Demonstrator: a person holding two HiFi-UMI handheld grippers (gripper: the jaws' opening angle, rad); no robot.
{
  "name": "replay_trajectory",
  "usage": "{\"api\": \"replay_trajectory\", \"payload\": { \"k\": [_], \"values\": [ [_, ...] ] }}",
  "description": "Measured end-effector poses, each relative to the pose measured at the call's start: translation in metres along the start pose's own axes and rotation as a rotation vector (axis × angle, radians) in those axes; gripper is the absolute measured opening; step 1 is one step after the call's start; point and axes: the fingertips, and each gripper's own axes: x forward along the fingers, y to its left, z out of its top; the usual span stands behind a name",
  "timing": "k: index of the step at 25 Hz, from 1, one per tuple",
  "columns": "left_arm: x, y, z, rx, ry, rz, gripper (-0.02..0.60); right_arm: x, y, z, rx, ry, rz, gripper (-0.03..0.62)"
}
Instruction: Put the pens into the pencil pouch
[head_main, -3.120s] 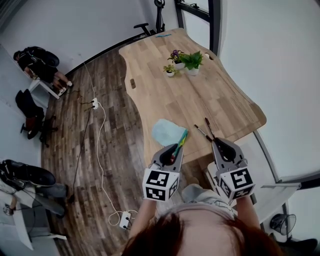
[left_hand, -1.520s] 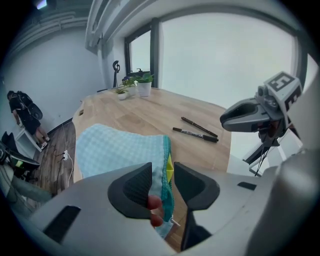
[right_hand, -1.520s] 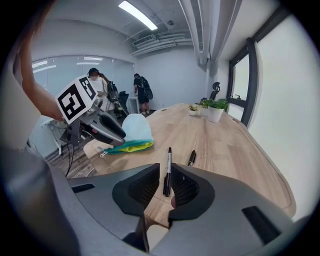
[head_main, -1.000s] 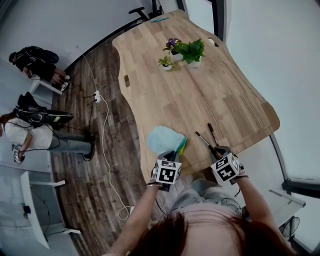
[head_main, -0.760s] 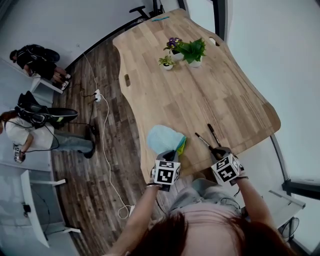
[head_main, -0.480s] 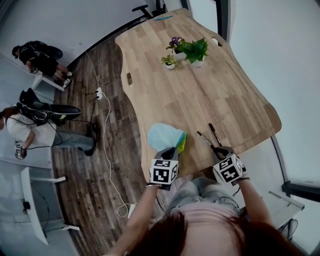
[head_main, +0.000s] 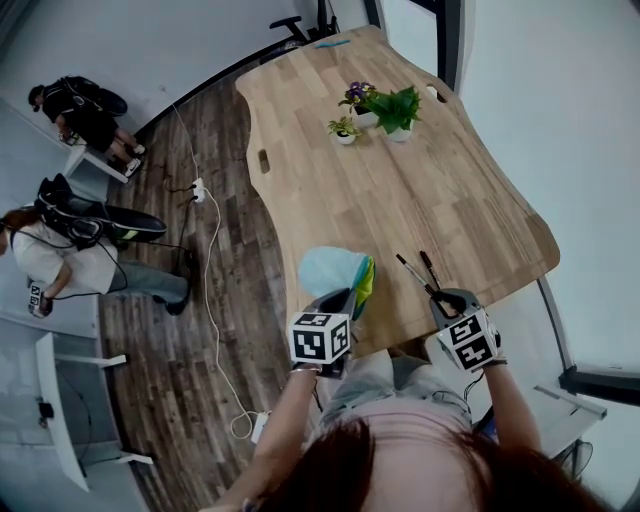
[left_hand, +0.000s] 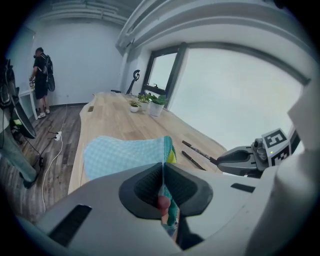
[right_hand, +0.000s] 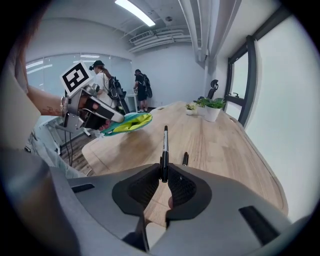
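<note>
A light-blue checked pencil pouch (head_main: 330, 270) with a yellow-green lining lies at the near edge of the wooden table (head_main: 400, 190). My left gripper (head_main: 345, 297) is shut on the pouch's near edge and holds it a little off the table; the left gripper view shows the fabric (left_hand: 127, 155) pinched between the pads (left_hand: 163, 187). To the right, my right gripper (head_main: 447, 297) is shut on a black pen (right_hand: 164, 150), which sticks forward between the pads (right_hand: 164, 177). Another black pen (right_hand: 185, 158) lies on the table just right of it.
Two small potted plants (head_main: 380, 108) stand at the far middle of the table. The table's near edge runs just under both grippers. People (head_main: 60, 250) stand at the left, and a cable with a power strip (head_main: 197, 190) lies on the wood floor.
Both grippers have risen from the table's near edge. The left one has closed on the pouch's edge and lifted it, and the right one has closed on a pen and lifted it.
</note>
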Motion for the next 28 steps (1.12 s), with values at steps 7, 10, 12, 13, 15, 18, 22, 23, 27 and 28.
{"api": "replay_trajectory", "payload": {
  "k": [7,10,12,13,15,18,22,23,27,28],
  "values": [
    [-0.004,0.003,0.016,-0.059,-0.007,-0.055,0.015,-0.018,0.009,0.035,-0.017,-0.017,0.026,0.049],
    [-0.006,0.007,0.023,-0.071,-0.006,-0.071,0.015,-0.025,0.015,0.051,-0.050,-0.013,0.042,0.049],
    [-0.006,0.010,0.028,-0.079,-0.011,-0.079,0.015,-0.028,0.020,0.061,-0.083,-0.008,0.056,0.049],
    [-0.006,0.011,0.030,-0.082,-0.015,-0.082,0.015,-0.029,0.022,0.064,-0.100,-0.003,0.064,0.049],
    [-0.006,0.012,0.034,-0.085,-0.017,-0.089,0.015,-0.031,0.026,0.071,-0.128,0.011,0.078,0.049],
    [-0.006,0.014,0.038,-0.081,-0.016,-0.102,0.015,-0.031,0.031,0.078,-0.160,0.038,0.096,0.049],
    [-0.006,0.016,0.043,-0.077,-0.020,-0.122,0.015,-0.025,0.036,0.083,-0.207,0.084,0.117,0.049],
    [-0.005,0.016,0.044,-0.074,-0.020,-0.126,0.015,-0.024,0.036,0.084,-0.218,0.095,0.121,0.049],
    [-0.007,0.018,0.048,-0.066,-0.025,-0.142,0.015,-0.017,0.041,0.090,-0.260,0.129,0.134,0.049],
    [-0.009,0.018,0.049,-0.064,-0.027,-0.146,0.015,-0.016,0.043,0.092,-0.271,0.137,0.135,0.049]
  ]
}}
